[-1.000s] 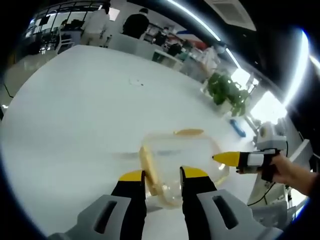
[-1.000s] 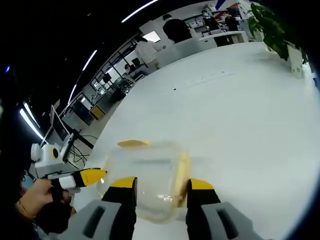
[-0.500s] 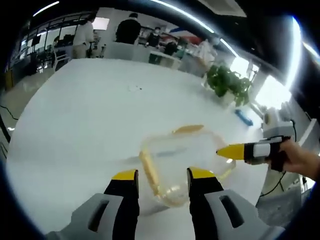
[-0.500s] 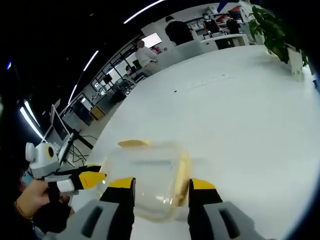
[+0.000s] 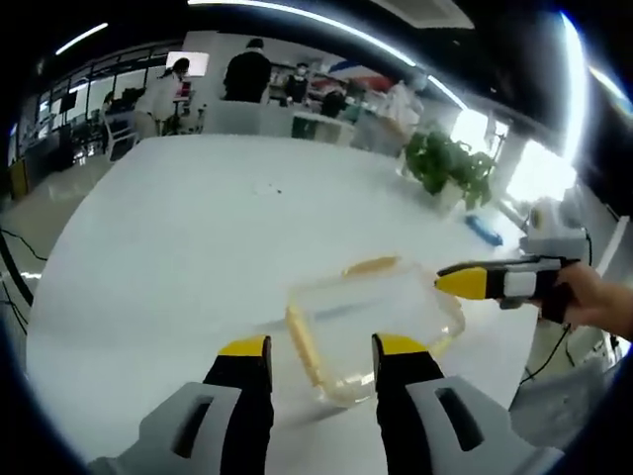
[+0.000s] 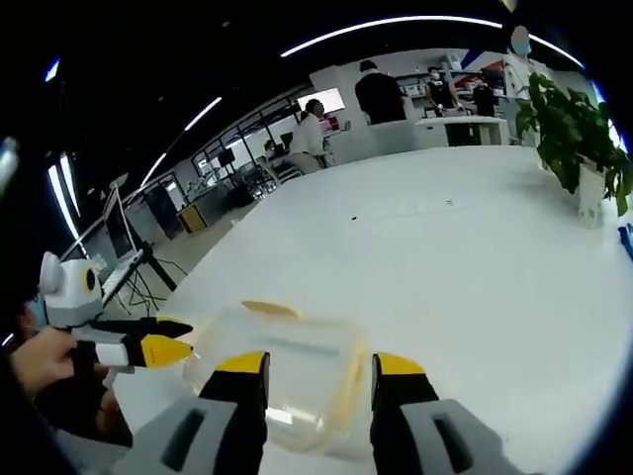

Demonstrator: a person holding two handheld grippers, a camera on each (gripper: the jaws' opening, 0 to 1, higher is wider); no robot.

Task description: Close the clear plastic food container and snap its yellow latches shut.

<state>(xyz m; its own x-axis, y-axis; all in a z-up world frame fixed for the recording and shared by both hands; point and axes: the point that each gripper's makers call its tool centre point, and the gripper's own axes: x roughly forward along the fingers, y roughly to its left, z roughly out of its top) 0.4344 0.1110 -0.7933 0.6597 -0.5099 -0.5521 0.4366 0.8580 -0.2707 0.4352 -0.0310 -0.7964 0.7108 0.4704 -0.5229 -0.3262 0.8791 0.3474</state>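
Observation:
The clear plastic container [image 5: 371, 332] lies lid-down on the white table [image 5: 178, 247], just past my left gripper [image 5: 321, 348], whose jaws stand open on either side of its near corner. One yellow latch [image 5: 371, 265] sits on its far edge, another latch [image 5: 300, 341] along its left side. My right gripper [image 5: 445, 282] reaches in from the right, its yellow tip over the container's right corner. In the right gripper view the container [image 6: 287, 376] lies beyond my open right gripper [image 6: 318, 366], with a latch [image 6: 267, 309] at the back. The left gripper [image 6: 181, 348] points in from the left.
A potted plant [image 5: 450, 173] stands at the table's far right edge, also the plant [image 6: 574, 139] in the right gripper view. A small blue object [image 5: 485, 230] lies near it. People stand at desks beyond the table [image 6: 425, 228]. A hand [image 5: 593, 302] holds the right gripper.
Both views have tilted up and pulled back a little. The right gripper's tip has lifted slightly from the container's right corner. The container has stayed put.

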